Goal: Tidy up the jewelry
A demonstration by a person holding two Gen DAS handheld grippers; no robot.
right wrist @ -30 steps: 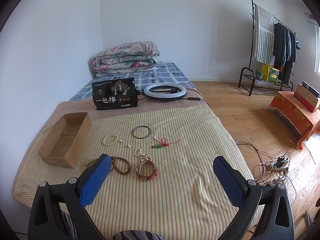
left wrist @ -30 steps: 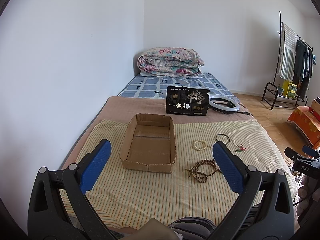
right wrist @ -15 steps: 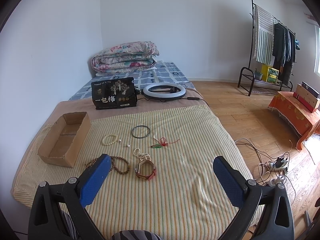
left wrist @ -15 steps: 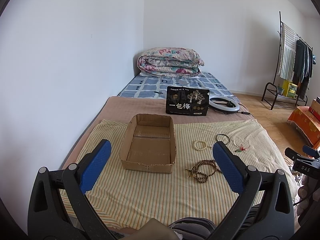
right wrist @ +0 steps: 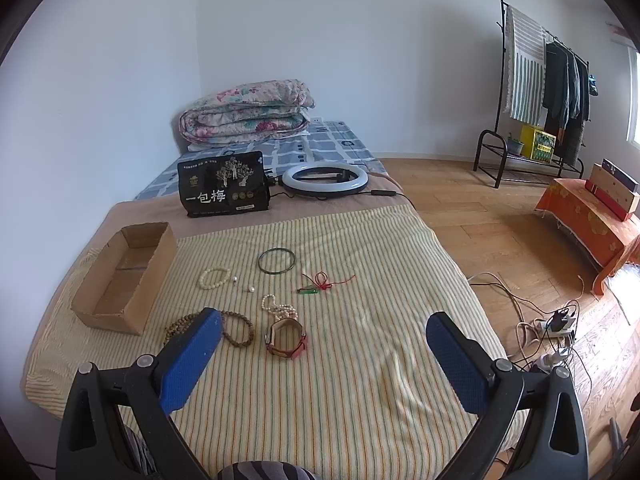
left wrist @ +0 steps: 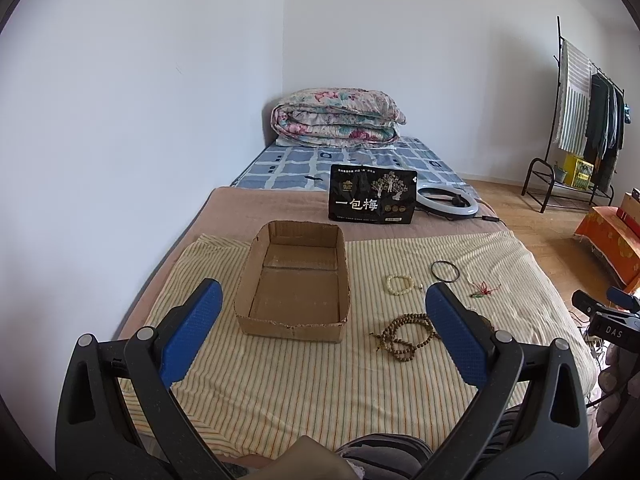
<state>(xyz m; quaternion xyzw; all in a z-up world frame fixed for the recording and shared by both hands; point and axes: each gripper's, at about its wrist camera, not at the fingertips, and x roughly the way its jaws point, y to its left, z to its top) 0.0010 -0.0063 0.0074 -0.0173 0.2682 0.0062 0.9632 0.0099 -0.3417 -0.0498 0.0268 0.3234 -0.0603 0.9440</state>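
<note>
Scene: a person is sitting at the near edge of a bed, holding a two-finger gripper in each hand over a striped blanket strewn with jewelry.

Left gripper: it is hovering with its blue pads spread wide apart and nothing between them, facing the open cardboard box.

Right gripper: it is likewise hanging with its fingers apart and gripping nothing, pointing at the blanket's middle.

Box: it is standing empty near the blanket's left edge, its long axis running from the near edge toward the far one.

Jewelry: the pieces are lying loose to the right of the box, none inside it yet. The watch is sitting closest to the near edge, just ahead of the right gripper and slightly to its left, with a pearl strand touching its far side. The brown bead string is lying between watch and box, partly hidden behind the right gripper's left finger. Farther off are the pale bead bracelet, the dark bangle and a red cord charm.

Key relation: judging by position, the right gripper is nearer the watch, while the left is nearer the box and bead string.

Progress: sorting appears not yet begun.
</note>
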